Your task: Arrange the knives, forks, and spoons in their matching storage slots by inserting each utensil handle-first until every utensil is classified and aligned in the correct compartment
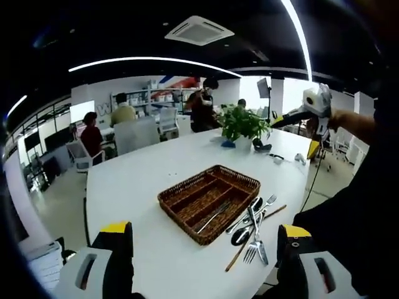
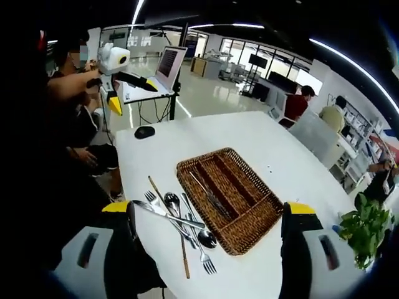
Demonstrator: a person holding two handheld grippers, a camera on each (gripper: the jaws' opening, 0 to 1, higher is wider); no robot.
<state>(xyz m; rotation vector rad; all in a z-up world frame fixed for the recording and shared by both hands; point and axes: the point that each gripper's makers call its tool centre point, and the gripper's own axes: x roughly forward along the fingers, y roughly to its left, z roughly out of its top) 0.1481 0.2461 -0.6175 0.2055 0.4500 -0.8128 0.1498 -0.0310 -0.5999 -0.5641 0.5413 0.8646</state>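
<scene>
A brown wicker tray [image 1: 232, 179] [image 2: 244, 240] with long slots sits mid-table, and one knife [image 1: 212, 217] [image 2: 209, 196] lies in a slot. Beside the tray, at the table's edge, lies a loose pile of forks and spoons [image 1: 252, 227] [image 2: 181, 221] with a thin wooden stick [image 1: 249, 240] [image 2: 181, 240]. My left gripper [image 1: 202, 249] hovers short of the tray, open and holding nothing. My right gripper [image 2: 209, 227] is open over the pile and tray, also holding nothing. Each gripper appears raised in the other's view: right gripper [image 1: 296, 134], left gripper [image 2: 131, 94].
The white table [image 1: 137, 180] [image 2: 249, 134] carries a potted plant [image 1: 242, 124] [image 2: 365, 227], a black mouse [image 2: 144, 131] and small items at its far end. A laptop on a stand [image 2: 168, 62] is beyond. People sit at desks behind.
</scene>
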